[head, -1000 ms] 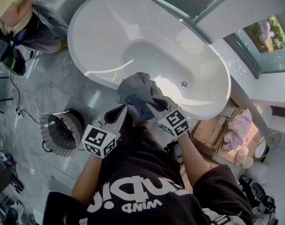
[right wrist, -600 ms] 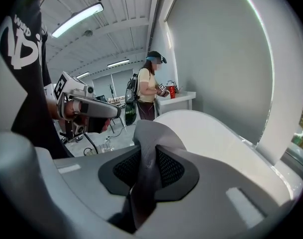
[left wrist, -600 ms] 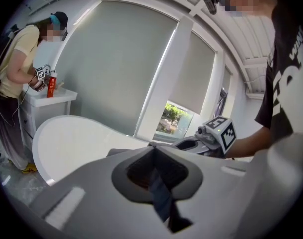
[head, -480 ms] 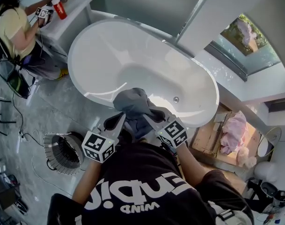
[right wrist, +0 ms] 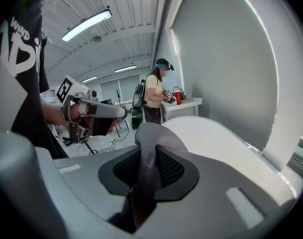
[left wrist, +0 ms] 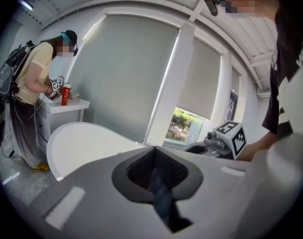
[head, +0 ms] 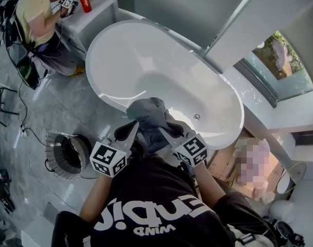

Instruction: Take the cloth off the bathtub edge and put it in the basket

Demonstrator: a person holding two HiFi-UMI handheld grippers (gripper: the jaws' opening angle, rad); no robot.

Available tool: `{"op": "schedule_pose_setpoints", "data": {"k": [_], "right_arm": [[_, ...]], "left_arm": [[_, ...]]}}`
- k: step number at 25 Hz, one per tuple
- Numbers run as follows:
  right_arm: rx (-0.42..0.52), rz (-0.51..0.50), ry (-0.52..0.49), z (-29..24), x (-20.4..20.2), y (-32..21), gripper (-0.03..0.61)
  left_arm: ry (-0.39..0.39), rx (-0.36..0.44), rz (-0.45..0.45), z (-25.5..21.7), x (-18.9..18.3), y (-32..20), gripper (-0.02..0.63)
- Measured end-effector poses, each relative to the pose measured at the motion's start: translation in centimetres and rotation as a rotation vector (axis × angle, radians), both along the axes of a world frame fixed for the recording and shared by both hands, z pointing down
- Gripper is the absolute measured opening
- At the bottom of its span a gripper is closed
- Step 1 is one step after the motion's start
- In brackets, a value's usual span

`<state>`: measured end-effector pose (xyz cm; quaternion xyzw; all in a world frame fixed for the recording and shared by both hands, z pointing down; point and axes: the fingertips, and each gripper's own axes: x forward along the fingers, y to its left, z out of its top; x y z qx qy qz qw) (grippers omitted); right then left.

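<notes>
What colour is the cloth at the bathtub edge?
The dark grey crumpled cloth is plain, with no pattern. The head view shows it best.

Floor between bathtub near rim and basket is open, basket mouth clear from above. Cardboard box crowds the right. Person stands at tub's far-left end.

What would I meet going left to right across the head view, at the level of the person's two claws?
basket → left claw → cloth → right claw → cardboard box
</notes>
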<state>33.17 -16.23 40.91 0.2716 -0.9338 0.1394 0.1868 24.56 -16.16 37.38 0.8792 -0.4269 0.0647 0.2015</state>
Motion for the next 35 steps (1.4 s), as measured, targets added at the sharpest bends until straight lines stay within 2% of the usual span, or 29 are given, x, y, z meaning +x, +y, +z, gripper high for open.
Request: {"op": "schedule_pose_setpoints", "data": {"k": [3, 8, 12, 16, 22, 26, 31, 35], "right_arm": [[-0.004, -0.056, -0.007, 0.2, -0.9, 0.2, 0.074], [0.021, -0.166, 0.006, 0.5, -4.3, 0.3, 0.074], [0.004, -0.219, -0.027, 0.0, -6.3, 0.3, 0.074], [-0.001, -0.311, -0.037, -1.2, -9.6, 1.4, 0.074], [-0.002, -0.433, -0.063, -2.4, -16.3, 1.6, 0.074], [-0.010, -0.545, -0.076, -3.3, -22.4, 2.3, 0.074], [-0.002, -0.713, -0.107, -4.9, -31.7, 4.9, 0.074], [-0.029, -0.806, -0.138, -5.7, -36.4, 7.5, 0.074]], "left_arm": [[-0.006, 0.003, -0.088, -0.2, -1.5, 0.9, -0.002], [-0.002, -0.002, -0.236, -0.1, -5.9, 3.1, -0.002], [-0.019, 0.008, -0.325, -0.2, -8.6, 3.9, -0.002], [0.006, 0.009, -0.458, -0.3, -12.8, 5.7, -0.002], [0.002, 0.027, -0.612, -0.8, -20.0, 7.4, -0.002], [0.000, 0.039, -0.724, -1.5, -25.3, 9.6, -0.002], [-0.027, 0.064, -0.874, -2.9, -33.4, 14.1, -0.002], [-0.047, 0.075, -1.001, -4.3, -37.6, 18.6, -0.002]]}}
